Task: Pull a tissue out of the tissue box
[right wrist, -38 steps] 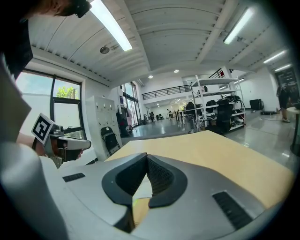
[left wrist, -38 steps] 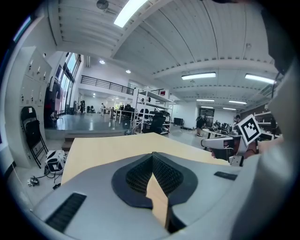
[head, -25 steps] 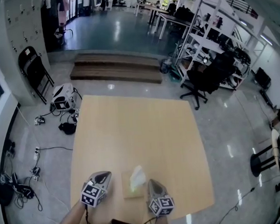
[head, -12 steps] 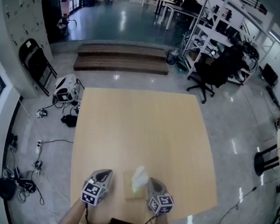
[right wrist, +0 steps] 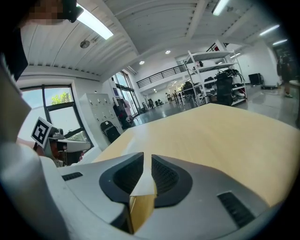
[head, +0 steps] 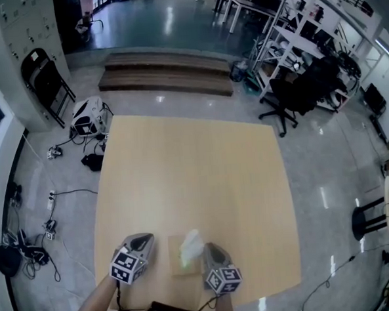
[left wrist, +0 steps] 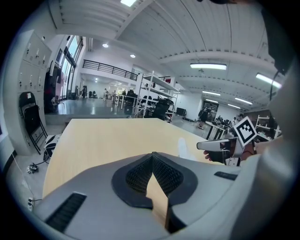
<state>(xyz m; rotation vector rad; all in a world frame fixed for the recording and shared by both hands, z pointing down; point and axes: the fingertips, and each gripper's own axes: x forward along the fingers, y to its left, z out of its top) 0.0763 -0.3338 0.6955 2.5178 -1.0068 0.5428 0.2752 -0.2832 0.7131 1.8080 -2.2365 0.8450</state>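
Tissue box (head: 181, 264) sits on the counter (head: 189, 178) near my edge, between my tools. My left tool (head: 143, 240) is pressed together; my right tool (head: 211, 249) is opening, empty. A shallow pinch could tear the tissue (head: 191, 245), or the unheld box could lift with it.

Bright, even light fills the hall, from long white ceiling strip lamps (left wrist: 208, 66) and a tall window (right wrist: 44, 101). The glossy grey floor (head: 317, 177) throws back white glare patches. The pale wooden desk (head: 189, 178) carries only faint, soft shadows. Every view bows at its edges, with dark corners. The grey plastic left tool (left wrist: 152, 155) looks soft close up.
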